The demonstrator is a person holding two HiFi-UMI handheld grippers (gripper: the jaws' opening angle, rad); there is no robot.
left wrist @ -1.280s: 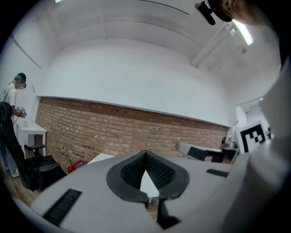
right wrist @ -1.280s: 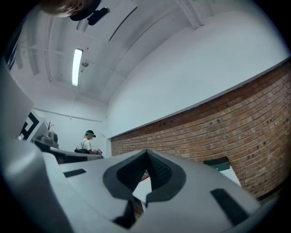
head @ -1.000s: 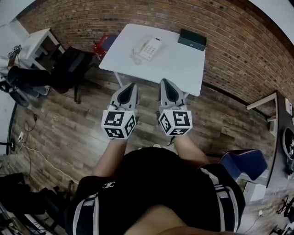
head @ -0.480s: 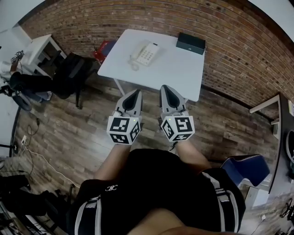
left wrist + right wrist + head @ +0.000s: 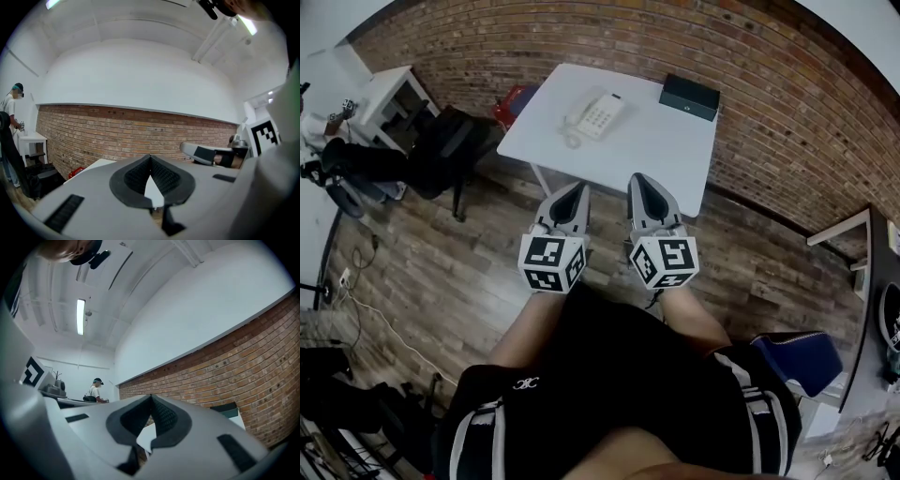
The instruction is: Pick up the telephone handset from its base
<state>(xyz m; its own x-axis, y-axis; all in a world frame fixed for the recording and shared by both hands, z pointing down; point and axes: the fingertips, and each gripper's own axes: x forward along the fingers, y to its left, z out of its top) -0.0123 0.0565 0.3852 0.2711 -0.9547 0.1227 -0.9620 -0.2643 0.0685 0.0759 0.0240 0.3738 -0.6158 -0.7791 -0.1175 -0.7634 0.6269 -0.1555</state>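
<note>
The left tool point(image 5: 575, 190) and right tool point(image 5: 638, 180), grey shells with ribbed black pads point(image 5: 138, 177), are closed tip to tip and empty. Only the head view shows the cream handset point(image 5: 580, 109) on its base point(image 5: 604, 116), on the white rectangular surface point(image 5: 661, 145) ahead. Both gripper views catch the brick wall point(image 5: 108, 133).

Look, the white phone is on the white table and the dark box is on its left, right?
Only the side is wrong. In the head view the dark box sits to the right of the white phone, not its left. Both are on the white table.
</note>
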